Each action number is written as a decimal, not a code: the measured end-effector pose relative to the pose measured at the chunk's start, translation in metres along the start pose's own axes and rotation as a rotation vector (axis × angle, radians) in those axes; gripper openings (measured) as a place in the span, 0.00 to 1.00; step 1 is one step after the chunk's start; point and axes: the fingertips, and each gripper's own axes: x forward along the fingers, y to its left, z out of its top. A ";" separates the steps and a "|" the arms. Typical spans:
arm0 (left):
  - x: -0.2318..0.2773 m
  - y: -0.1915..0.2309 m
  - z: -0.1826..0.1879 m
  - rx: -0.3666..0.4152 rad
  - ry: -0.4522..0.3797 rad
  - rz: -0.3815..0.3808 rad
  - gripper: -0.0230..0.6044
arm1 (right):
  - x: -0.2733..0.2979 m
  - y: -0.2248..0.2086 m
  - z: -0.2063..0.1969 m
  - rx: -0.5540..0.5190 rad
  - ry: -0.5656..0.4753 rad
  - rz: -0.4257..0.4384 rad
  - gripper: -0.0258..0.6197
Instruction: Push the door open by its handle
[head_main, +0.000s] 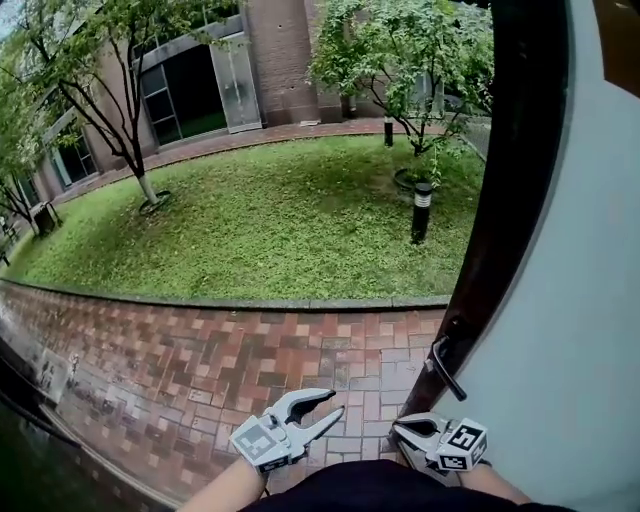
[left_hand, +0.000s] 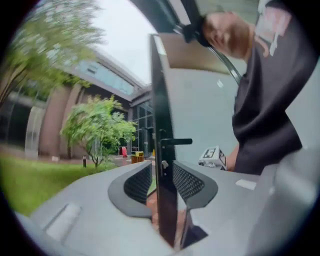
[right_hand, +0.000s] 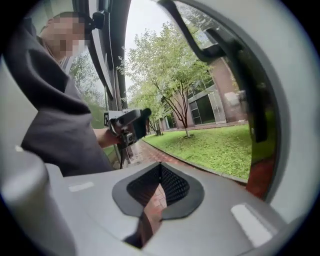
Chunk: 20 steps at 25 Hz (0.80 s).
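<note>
The door (head_main: 560, 330) stands swung open at the right of the head view, with a pale grey face and a dark edge (head_main: 500, 220). Its black lever handle (head_main: 445, 368) sticks out from that edge. My right gripper (head_main: 415, 432) sits just below the handle, close beside the door's edge, with its tips together and nothing between them. My left gripper (head_main: 320, 408) hovers over the brick path to the left of the door, jaws apart and empty. In the left gripper view, the door edge (left_hand: 162, 150) and handle (left_hand: 175, 141) stand farther off, seen through the gap between the jaws.
Outside lie a red brick path (head_main: 200, 360), a lawn (head_main: 270, 220) with trees, two short black bollards (head_main: 421, 210) and a brick building (head_main: 200, 80). A person in dark clothing (left_hand: 265, 100) holds the grippers.
</note>
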 end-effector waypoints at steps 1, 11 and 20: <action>-0.025 0.011 -0.013 -0.124 -0.045 0.046 0.19 | 0.008 0.003 0.003 -0.016 -0.004 -0.003 0.04; -0.098 0.044 -0.076 -0.205 0.037 0.258 0.04 | 0.072 0.003 0.021 -0.101 -0.021 -0.025 0.04; -0.092 0.032 -0.080 -0.166 0.098 0.233 0.04 | 0.086 0.002 0.017 -0.115 0.019 0.018 0.04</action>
